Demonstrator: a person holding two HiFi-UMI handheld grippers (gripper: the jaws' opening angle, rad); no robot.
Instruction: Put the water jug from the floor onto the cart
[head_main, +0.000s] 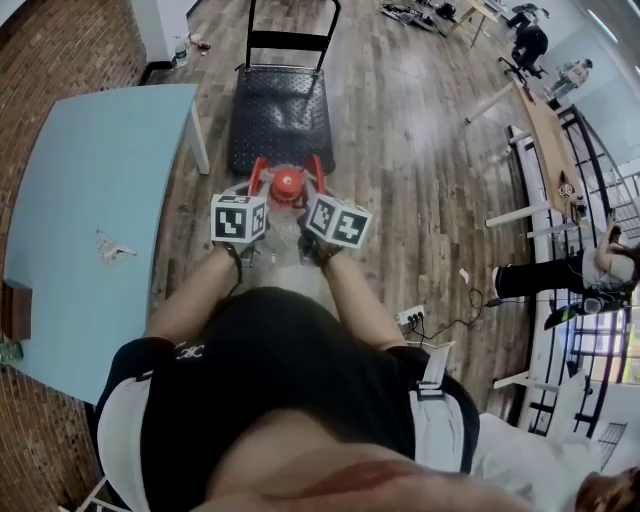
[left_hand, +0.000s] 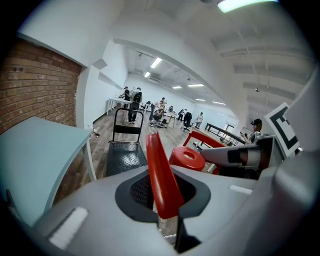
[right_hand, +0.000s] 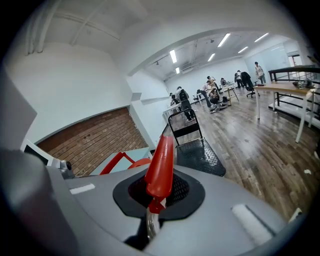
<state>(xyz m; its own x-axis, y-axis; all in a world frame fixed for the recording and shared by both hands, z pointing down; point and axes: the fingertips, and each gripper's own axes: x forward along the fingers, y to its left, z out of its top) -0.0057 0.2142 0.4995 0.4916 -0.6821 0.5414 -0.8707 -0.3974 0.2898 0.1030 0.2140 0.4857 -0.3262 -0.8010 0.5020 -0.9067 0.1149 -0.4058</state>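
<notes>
Together, left gripper (head_main: 256, 190) and right gripper (head_main: 318, 188) clamp the water jug (head_main: 287, 184)

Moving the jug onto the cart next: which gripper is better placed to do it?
Neither alone, I'd judge. The left gripper is shut on the water jug's left handle, the right gripper on its right handle, either side of the red cap, and the cart lies straight ahead.

Water jug (head_main: 287, 200) is being held directly before the person (head_main: 290, 390), between the two grippers. Left gripper (head_main: 254, 190) is flanking it at 9 o'clock and right gripper (head_main: 320, 190) at 3 o'clock. Cart (head_main: 280, 115) is lying just beyond the jug at 12 o'clock. Table (head_main: 90, 190) is occupying the 9 o'clock side. Power strip (head_main: 412, 318) is lying on the floor (head_main: 420, 150) at 4 o'clock.
</notes>
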